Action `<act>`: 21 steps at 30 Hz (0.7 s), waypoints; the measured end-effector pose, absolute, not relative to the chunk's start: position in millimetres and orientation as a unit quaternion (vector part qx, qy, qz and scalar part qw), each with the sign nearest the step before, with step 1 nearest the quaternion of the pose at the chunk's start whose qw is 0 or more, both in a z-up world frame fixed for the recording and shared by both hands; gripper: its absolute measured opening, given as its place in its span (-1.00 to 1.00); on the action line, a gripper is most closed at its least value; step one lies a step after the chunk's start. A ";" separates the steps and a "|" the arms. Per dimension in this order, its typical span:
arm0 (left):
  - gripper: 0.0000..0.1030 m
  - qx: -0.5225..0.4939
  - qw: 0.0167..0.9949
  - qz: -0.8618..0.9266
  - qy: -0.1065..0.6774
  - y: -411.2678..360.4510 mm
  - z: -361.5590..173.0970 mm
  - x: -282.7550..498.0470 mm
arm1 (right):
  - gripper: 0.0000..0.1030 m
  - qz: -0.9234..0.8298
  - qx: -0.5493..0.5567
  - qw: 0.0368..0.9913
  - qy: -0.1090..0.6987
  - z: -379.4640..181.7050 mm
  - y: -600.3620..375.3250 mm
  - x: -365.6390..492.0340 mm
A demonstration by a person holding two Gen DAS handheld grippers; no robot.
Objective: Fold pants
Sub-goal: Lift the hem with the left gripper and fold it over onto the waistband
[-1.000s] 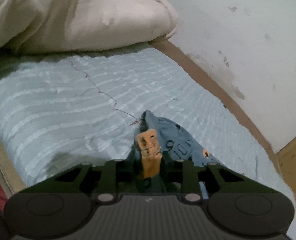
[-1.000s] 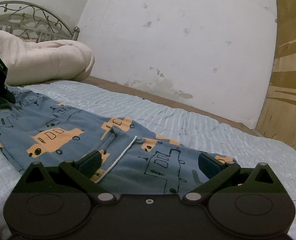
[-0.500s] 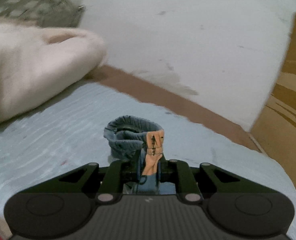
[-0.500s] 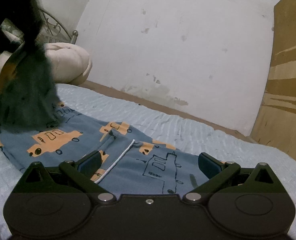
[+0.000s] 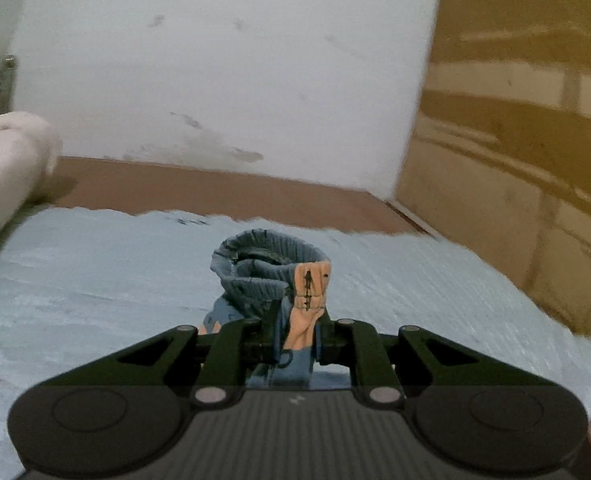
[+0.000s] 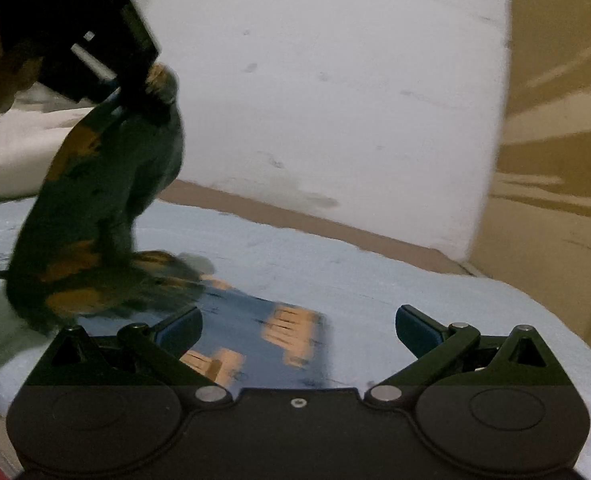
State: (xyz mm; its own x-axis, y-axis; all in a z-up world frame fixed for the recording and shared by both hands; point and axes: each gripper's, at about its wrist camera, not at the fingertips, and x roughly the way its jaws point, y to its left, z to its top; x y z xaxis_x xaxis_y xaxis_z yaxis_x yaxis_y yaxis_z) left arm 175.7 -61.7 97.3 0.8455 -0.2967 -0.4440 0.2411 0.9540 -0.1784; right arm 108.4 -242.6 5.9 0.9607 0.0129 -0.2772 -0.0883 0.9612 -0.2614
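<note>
The left tool is clenched on a bunched end of the pants. The ribbed blue cuff curls up just beyond its tips, with an orange patch of the print pinched between the fingers. From the right wrist view, that same tool hangs high at the left, and the pants drape down from it in a dark, blurred column to the bed. The rest of the garment lies flat on the pale blue bedspread, its blue cloth and orange print reaching in between the right tool's fingers.

The right tool is released, its jaws spread wide, low over the flat part of the pants and gripping nothing. One blue-padded finger sits over the cloth; the other is over bare bedspread to the right.

A cream duvet is heaped at the far left of the bed. A scuffed white wall runs behind, and a brown wooden panel stands at the right.
</note>
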 end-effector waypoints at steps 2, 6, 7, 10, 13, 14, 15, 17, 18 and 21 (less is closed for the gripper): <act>-0.70 -0.042 0.953 -0.154 0.255 -88.3 90.4 179.6 | 0.99 0.002 -0.132 0.982 0.133 9.4 -258.6 96.6; -0.70 -0.006 0.944 -0.176 0.280 -132.6 71.0 183.1 | 0.99 -0.032 -0.122 0.984 0.126 10.7 -277.9 78.2; -0.70 0.003 0.941 -0.180 0.287 -142.3 64.9 182.7 | 0.99 -0.039 -0.118 0.985 0.124 9.7 -281.3 74.7; -0.68 0.027 0.931 -0.182 0.314 -162.3 45.2 182.0 | 0.99 -0.065 -0.100 0.985 0.126 2.9 -295.4 71.2; -0.63 0.030 0.924 -0.181 0.335 -173.4 28.7 179.4 | 0.99 -0.089 -0.081 0.983 0.140 -6.8 -308.1 74.3; -0.61 0.025 0.922 -0.180 0.341 -173.4 25.1 178.5 | 0.99 -0.096 -0.074 0.982 0.145 -9.4 -312.1 73.9; -0.41 0.019 0.921 -0.179 0.346 -170.3 22.7 179.3 | 0.99 -0.102 -0.069 0.981 0.148 -11.1 -316.3 73.8; 0.13 0.001 0.914 -0.190 0.359 -166.4 20.5 182.5 | 0.99 -0.111 -0.058 0.980 0.153 -13.4 -322.6 74.8; 0.41 -0.009 0.911 -0.195 0.362 -164.2 21.0 183.7 | 0.99 -0.114 -0.054 0.980 0.156 -15.4 -322.7 76.5; 0.62 -0.025 0.914 -0.205 0.349 -151.3 28.6 178.2 | 0.99 -0.118 -0.048 0.978 0.164 -22.3 -324.7 78.9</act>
State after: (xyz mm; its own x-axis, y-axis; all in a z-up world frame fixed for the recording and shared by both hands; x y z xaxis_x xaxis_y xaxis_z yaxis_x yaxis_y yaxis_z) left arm 178.2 -151.3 28.6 0.6722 -0.3911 -0.6287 0.3567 0.9151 -0.1878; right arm 78.9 -324.7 -22.3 0.9185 -0.2467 -0.3091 0.2151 0.9675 -0.1332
